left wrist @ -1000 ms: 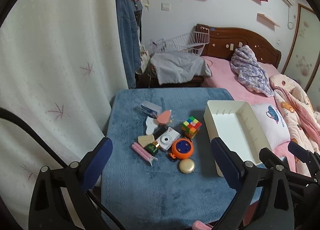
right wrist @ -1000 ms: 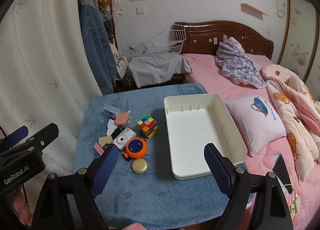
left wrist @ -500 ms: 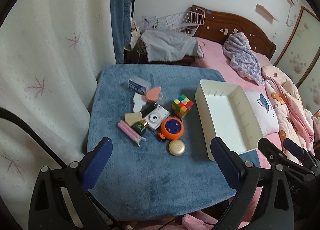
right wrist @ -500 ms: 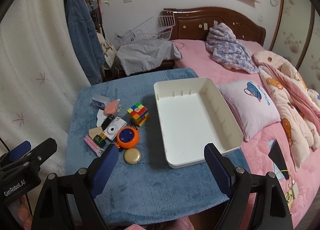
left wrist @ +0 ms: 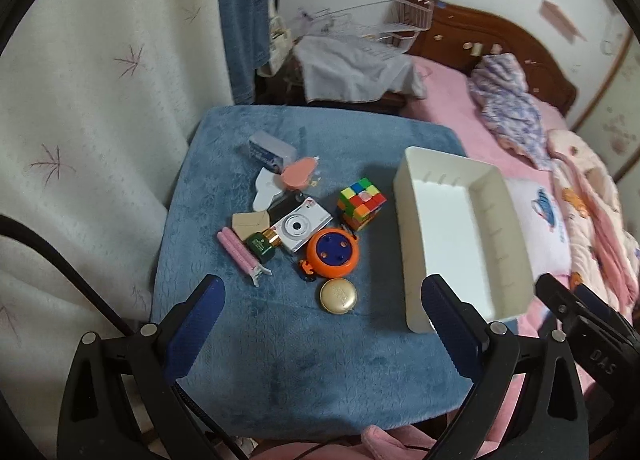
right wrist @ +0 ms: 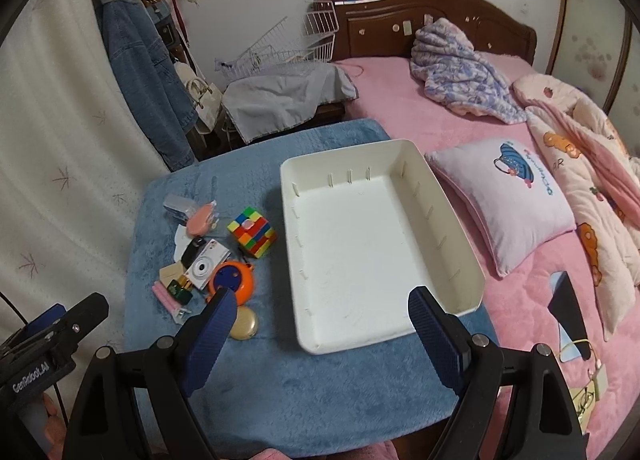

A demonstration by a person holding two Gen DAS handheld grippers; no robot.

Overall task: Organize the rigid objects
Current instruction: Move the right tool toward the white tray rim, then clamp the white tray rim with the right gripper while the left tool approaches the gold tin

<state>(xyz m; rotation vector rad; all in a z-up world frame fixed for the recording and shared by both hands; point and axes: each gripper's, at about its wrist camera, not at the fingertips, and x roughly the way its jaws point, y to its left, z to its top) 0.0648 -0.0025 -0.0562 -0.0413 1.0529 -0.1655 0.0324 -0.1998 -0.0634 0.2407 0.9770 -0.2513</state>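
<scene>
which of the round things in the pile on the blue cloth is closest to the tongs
The flat gold round compact, at the pile's near edge. The orange round toy with the blue centre sits just behind it, and the pink round piece lies far back.

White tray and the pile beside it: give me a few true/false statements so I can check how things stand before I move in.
1. The white tray has nothing in it. True.
2. The puzzle cube sits inside the tray. False: it lies on the blue cloth, beside the tray.
3. The right gripper is open, holding nothing. True.
4. The left gripper is shut on the gold compact. False: it is open, and the compact lies free.
5. The orange round toy lies next to the white camera. True.
</scene>
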